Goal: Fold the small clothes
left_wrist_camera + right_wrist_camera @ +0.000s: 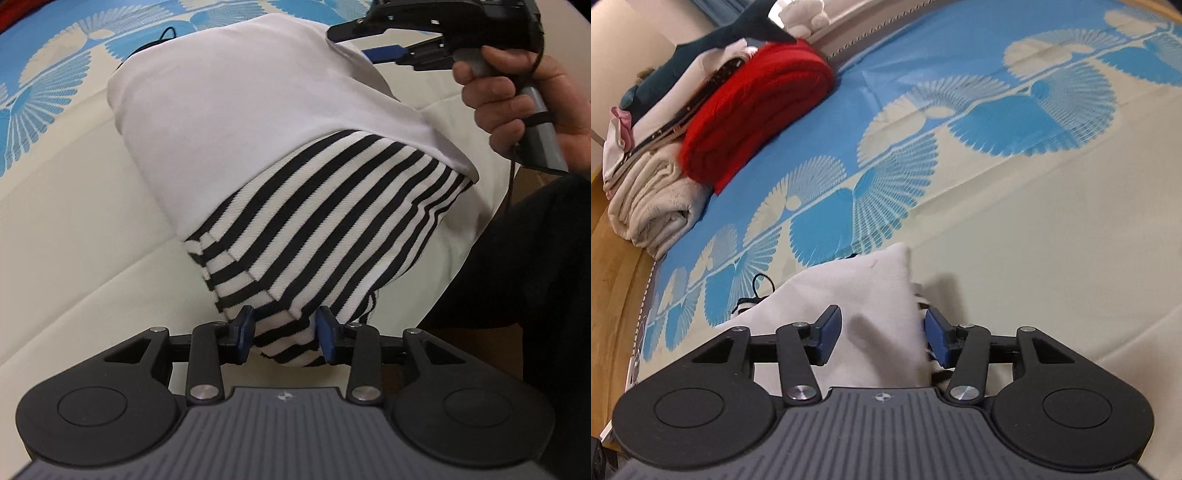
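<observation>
On the bed (1052,229), a striped garment (332,229); left gripper (284,328) fingers pinch its hem, right gripper (882,332) fingers spread over the white fold

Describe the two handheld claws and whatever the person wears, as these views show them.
Each claw, the left claw and the right claw, has blue pads on black linkage arms with silver pivot screws, two round black side discs and a ribbed grey centre plate bearing a small cross mark. Seen from the left wrist view, the right claw has a grey handle with a thin black cable. The person's clothing is black.
</observation>
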Tool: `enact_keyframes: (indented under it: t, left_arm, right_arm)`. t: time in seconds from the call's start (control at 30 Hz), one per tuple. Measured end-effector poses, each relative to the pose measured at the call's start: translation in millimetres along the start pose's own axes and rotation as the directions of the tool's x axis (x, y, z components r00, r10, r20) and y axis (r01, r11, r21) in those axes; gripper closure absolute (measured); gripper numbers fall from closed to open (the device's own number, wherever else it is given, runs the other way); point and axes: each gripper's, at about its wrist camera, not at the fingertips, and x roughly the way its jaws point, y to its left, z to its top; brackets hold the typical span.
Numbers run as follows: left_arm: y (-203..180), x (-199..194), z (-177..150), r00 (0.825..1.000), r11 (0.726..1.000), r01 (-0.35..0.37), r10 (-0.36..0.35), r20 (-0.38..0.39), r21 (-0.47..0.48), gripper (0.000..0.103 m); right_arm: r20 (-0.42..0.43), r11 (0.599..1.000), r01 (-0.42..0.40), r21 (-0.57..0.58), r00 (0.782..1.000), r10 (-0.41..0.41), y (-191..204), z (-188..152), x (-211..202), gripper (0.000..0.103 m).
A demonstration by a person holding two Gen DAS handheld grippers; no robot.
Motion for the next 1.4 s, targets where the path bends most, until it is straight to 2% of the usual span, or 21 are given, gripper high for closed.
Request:
enact_keyframes:
  t: [0.03, 0.07, 0.17, 0.23, 0.33, 0.4, 0.5, 0.57, 0.67, 0.8, 0.87, 0.9, 0.93, 0.97, 1.0, 1.1, 1.2, 1.23, 1.3, 1.33, 1.4]
  left_arm:
    - [1.8, -1.4, 0.2, 1.000, 1.000, -0.003, 0.003, 0.006, -0.003, 0.062]
    - [2.9, -4.1, 0.7, 1.000, 1.000, -0.007, 0.007, 0.015, -0.007, 0.062]
    - [6.2, -13.7, 4.5, 0.998, 1.000, 0.000, 0.002, 0.061, -0.025, 0.062]
    - [7.9, -21.0, 7.2, 0.994, 0.999, 0.033, -0.028, 0.102, -0.043, 0.061]
    - [8.5, -22.9, 9.9, 0.993, 0.997, 0.046, -0.039, 0.109, -0.057, 0.061]
    - [4.3, -16.8, 11.5, 0.997, 0.999, 0.021, -0.017, 0.080, -0.047, 0.061]
    - [-0.1, -14.0, 11.1, 0.997, 1.000, 0.002, 0.001, 0.072, -0.031, 0.061]
    - [4.3, -16.3, 10.2, 0.996, 0.999, 0.019, -0.015, 0.092, -0.049, 0.061]
    - [9.0, -26.2, 9.1, 0.992, 0.997, 0.029, -0.020, 0.128, -0.076, 0.061]
    - [12.9, -31.9, 10.5, 0.988, 0.995, 0.015, 0.001, 0.153, -0.103, 0.061]
    - [11.8, -36.6, 11.7, 0.984, 0.993, 0.018, 0.002, 0.178, -0.112, 0.061]
    - [12.8, -37.6, 13.2, 0.982, 0.993, 0.023, 0.000, 0.187, -0.118, 0.061]
    - [12.1, -39.5, 14.4, 0.980, 0.992, 0.028, -0.003, 0.197, -0.125, 0.061]
    - [12.0, -40.3, 15.7, 0.979, 0.991, 0.034, -0.007, 0.203, -0.129, 0.061]
    - [11.2, -40.6, 17.0, 0.978, 0.990, 0.045, -0.016, 0.210, -0.134, 0.061]
    - [3.7, -34.2, 20.1, 0.981, 0.990, 0.078, -0.055, 0.187, -0.119, 0.061]
    - [-11.3, -6.2, 19.3, 0.999, 0.999, 0.022, -0.020, 0.048, -0.030, 0.057]
    - [-15.4, 5.3, 17.1, 1.000, 1.000, -0.014, 0.014, -0.006, 0.005, 0.053]
    - [-21.7, 15.3, 15.2, 0.998, 0.998, -0.028, 0.031, -0.054, 0.054, 0.048]
    - [-22.5, 14.2, 16.2, 0.998, 0.998, -0.022, 0.025, -0.052, 0.057, 0.048]
    - [-17.3, 8.3, 20.0, 0.999, 1.000, -0.006, 0.007, -0.037, 0.021, 0.048]
  right_arm:
    - [-0.012, 1.000, -0.008, -0.008, 1.000, 0.008, 2.9, -0.8, 4.4, 0.064]
    - [-0.009, 1.000, -0.003, -0.028, 1.000, 0.003, 6.7, -2.2, 4.9, 0.103]
    - [0.125, 0.999, 0.014, -0.030, 0.992, -0.010, 11.5, 2.6, -9.0, 0.101]
    - [0.237, 0.999, 0.053, -0.014, 0.970, -0.048, 9.9, 5.9, -22.9, 0.102]
    - [0.187, 0.966, 0.250, -0.063, 0.954, -0.234, 7.6, 5.2, -7.6, 0.101]
    - [0.135, 0.949, 0.295, -0.107, 0.950, -0.280, 8.4, 0.9, 3.7, 0.099]
    - [0.164, 0.939, 0.320, -0.127, 0.940, -0.298, 11.4, -1.4, -6.8, 0.089]
    - [0.191, 0.955, 0.272, -0.115, 0.950, -0.248, 9.7, -5.6, -23.7, 0.069]
    - [0.150, 0.978, 0.111, -0.177, 0.985, -0.085, 11.5, -12.4, -44.6, 0.068]
    - [-0.021, 0.933, -0.108, -0.345, 0.994, 0.108, 22.0, -33.6, -59.5, 0.070]
    - [-0.138, 0.889, -0.111, -0.445, 0.989, 0.054, 26.2, -50.9, -50.6, 0.071]
    - [-0.186, 0.859, -0.052, -0.510, 0.981, -0.051, 24.6, -62.3, -39.4, 0.071]
    - [-0.222, 0.820, 0.021, -0.572, 0.958, -0.180, 18.4, -74.1, -26.0, 0.067]
    - [-0.244, 0.798, 0.050, -0.600, 0.939, -0.243, 12.5, -80.9, -18.8, 0.067]
    - [-0.249, 0.791, 0.051, -0.610, 0.935, -0.253, 9.8, -83.3, -17.8, 0.067]
    - [-0.224, 0.821, 0.032, -0.570, 0.955, -0.193, 7.3, -76.9, -29.3, 0.067]
    - [-0.211, 0.831, -0.004, -0.557, 0.968, -0.137, 8.2, -75.1, -41.9, 0.067]
    - [-0.231, 0.832, -0.020, -0.555, 0.964, -0.130, 6.9, -76.7, -41.6, 0.066]
    - [-0.304, 0.823, -0.012, -0.568, 0.932, -0.196, -3.3, -87.2, -30.9, 0.064]
    - [-0.315, 0.798, 0.010, -0.603, 0.916, -0.250, -5.0, -92.6, -26.4, 0.054]
    - [-0.290, 0.782, 0.037, -0.623, 0.917, -0.274, -4.0, -91.4, -26.4, 0.051]
